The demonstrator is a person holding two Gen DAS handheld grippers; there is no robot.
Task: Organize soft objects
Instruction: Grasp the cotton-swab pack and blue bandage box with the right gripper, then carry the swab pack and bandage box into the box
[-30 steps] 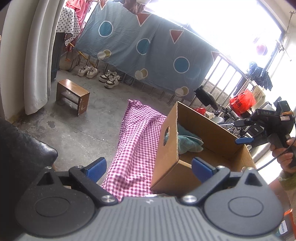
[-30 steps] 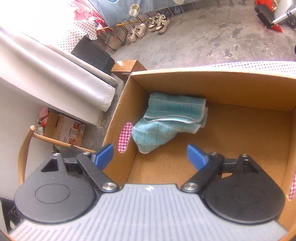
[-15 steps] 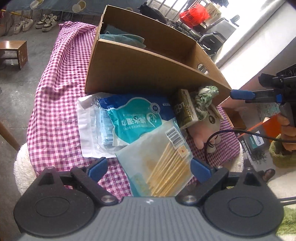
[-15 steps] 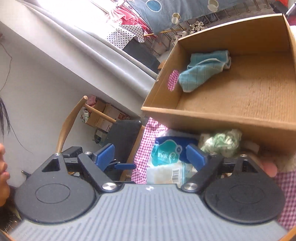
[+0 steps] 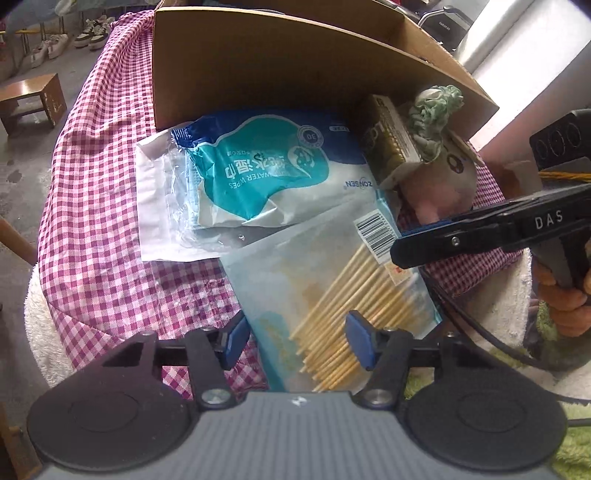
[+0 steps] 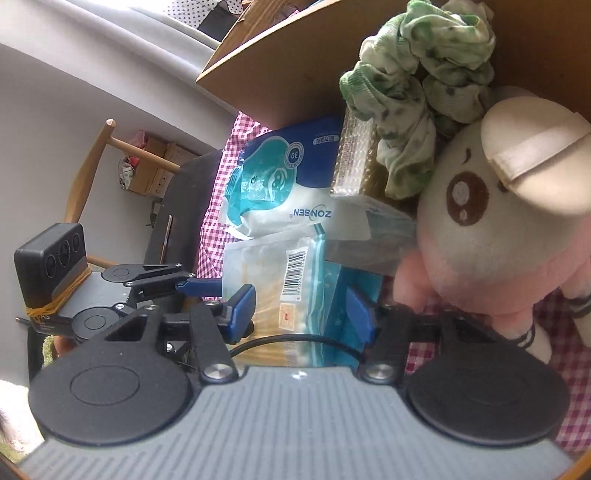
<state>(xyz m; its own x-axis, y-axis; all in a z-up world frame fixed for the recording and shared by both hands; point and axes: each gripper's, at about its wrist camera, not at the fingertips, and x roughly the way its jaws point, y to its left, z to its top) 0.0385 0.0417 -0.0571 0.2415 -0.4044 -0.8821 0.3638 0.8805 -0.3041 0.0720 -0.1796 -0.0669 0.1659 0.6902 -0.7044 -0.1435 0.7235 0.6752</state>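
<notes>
A surface (image 5: pixel 96 206) draped in a pink-and-white gingham cloth is seen, with white fleecy padding showing under the cloth's edges. On it a cardboard box (image 5: pixel 258 62) stands, and in front of the box lie a wet-wipes pack (image 5: pixel 266 173), a clear bag of cotton swabs (image 5: pixel 332 273), a small olive carton (image 5: pixel 391 144), a crumpled green sock (image 6: pixel 417 85) and a pink-and-white plush toy (image 6: pixel 491 229).

The left gripper (image 5: pixel 295 336) is held over the swab bag; its jaws have just been closing, part-way released, with the bag beneath them but not pinched. The right gripper (image 6: pixel 301 306) is poised beside the plush toy, its jaws likewise just closing and grasping nothing.

Beyond the surface, a concrete floor (image 5: pixel 26 55), a small wooden stool (image 5: pixel 33 96) and rows of shoes (image 5: pixel 88 33) are visible.
</notes>
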